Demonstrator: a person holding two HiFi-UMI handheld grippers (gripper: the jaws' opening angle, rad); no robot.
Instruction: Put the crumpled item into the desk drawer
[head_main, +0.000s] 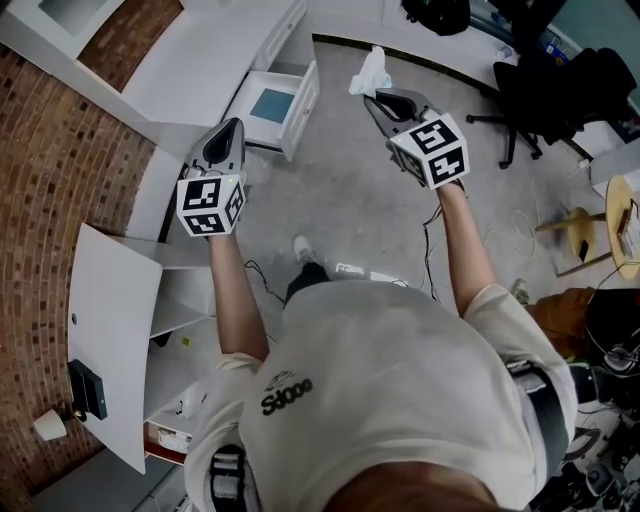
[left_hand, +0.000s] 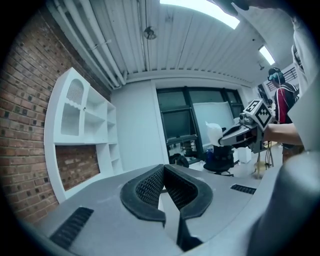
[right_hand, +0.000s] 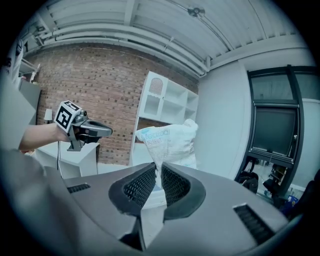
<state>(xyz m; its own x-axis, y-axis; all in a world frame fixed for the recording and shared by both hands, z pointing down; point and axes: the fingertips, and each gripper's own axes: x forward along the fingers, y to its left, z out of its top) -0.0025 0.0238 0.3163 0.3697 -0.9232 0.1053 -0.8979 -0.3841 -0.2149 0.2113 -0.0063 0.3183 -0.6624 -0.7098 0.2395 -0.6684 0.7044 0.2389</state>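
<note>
Closest to the lens in the right gripper view, the right gripper (right_hand: 157, 167) has its two jaws pressed in on the bottom of the crumpled white bag (right_hand: 167, 142). The bag has some blue print on it that I can't read, and it's puffed up above the pads and held up in the air. From the head view the bag sits around 12 o'clock, over bare concrete floor (head_main: 350, 200) and touching nothing but the jaws. The open drawer (head_main: 300, 110) is off at about 11 o'clock from the bag, near it but clearly apart. It's pulled out of the white desk (head_main: 200, 60), with a flat blue thing (head_main: 272, 104) lying inside. The left gripper (head_main: 235, 125) is at roughly 10 o'clock, just beside the drawer's near corner. Its own view shows its jaws closed tip to tip with nothing caught between them. The two grippers are level with each other and well apart. A white shelf unit (right_hand: 170, 107) stands against the brick wall (head_main: 50, 150) over on the 9 o'clock side. A black office chair (head_main: 560, 90) is up at 2 o'clock and a round wooden table (head_main: 625, 225) at 3 o'clock. A paper cup (head_main: 48, 425) sits down at 8 o'clock, and the person's white T-shirt (head_main: 400, 380) fills 6 o'clock.
</note>
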